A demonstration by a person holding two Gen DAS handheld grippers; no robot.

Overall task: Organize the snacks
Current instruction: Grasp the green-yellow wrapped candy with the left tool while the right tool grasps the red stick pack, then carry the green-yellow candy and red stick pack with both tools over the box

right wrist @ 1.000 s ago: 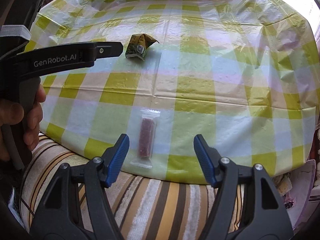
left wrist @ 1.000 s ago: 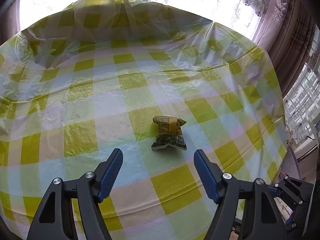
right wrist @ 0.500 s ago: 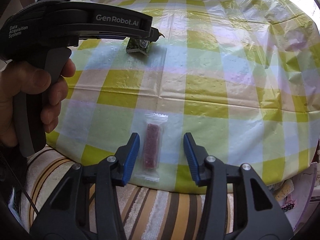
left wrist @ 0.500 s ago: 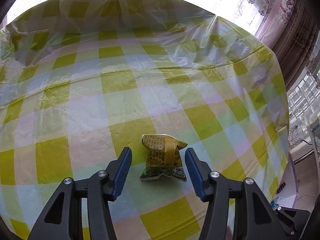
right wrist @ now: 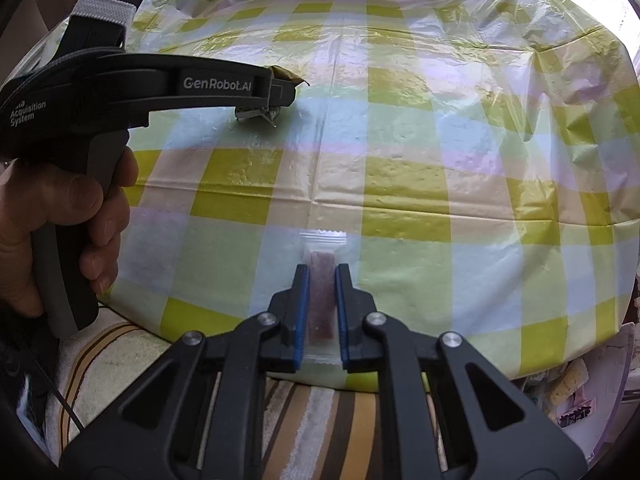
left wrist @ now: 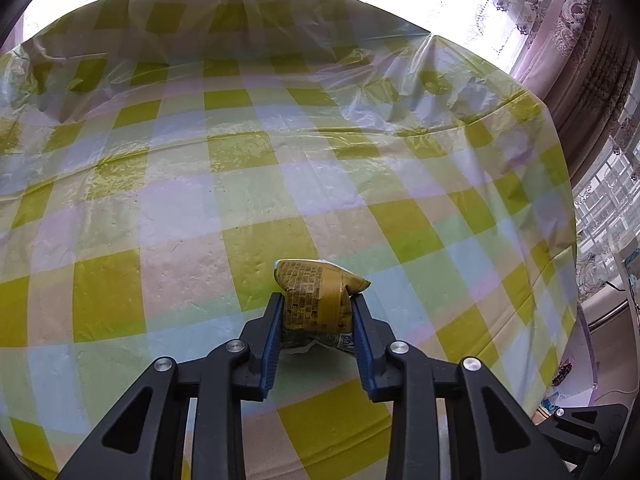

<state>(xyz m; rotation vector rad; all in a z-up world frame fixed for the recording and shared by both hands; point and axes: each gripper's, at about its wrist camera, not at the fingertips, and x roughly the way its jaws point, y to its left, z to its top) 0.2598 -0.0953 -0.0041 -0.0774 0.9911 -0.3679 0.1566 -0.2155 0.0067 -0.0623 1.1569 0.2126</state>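
yellow crinkled packet (left wrist: 316,300) — pinched | clear-wrapped reddish bar (right wrist: 321,300) — pinched

Left gripper (left wrist: 316,312) went from wide open short of the yellow snack packet (left wrist: 316,300) to jaws pinched on its sides; the packet, formerly ahead of the blue pads (left wrist: 273,344), now sits between them, squeezed narrower. Right gripper (right wrist: 322,296) likewise closed from open onto the reddish bar in a clear wrapper (right wrist: 321,300), pads pressing its long edges. In the right wrist view the left gripper's body (right wrist: 160,92) now covers most of the yellow packet.
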